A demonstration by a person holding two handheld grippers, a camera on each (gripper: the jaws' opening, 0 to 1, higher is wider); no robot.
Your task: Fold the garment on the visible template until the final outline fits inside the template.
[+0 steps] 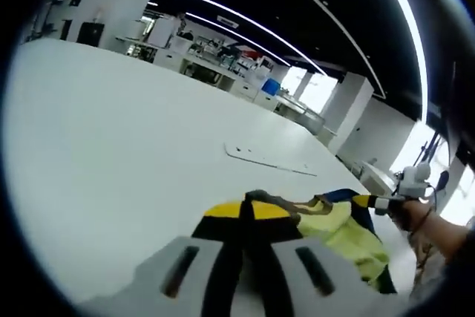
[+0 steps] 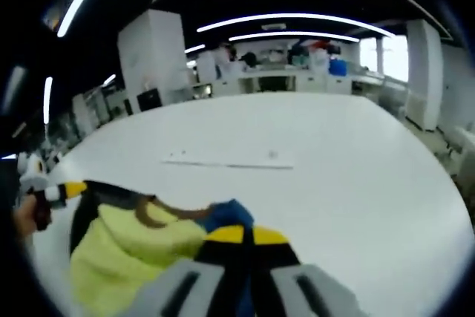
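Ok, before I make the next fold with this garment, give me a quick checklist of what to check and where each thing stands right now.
1. Left gripper shut on the garment: ok, its jaws are closed on a dark edge.
2. Right gripper shut on the garment: ok, jaws closed on the fabric by the blue patch.
3. Garment lifted and spread between the two grippers: ok, the yellow fabric hangs between them above the white table.
4. Template in sight: ok, a pale flat outline lies on the table beyond the garment.
5. Garment lined up over the template: not ok, it is held short of it.
6. Fabric free of twists: cannot tell.
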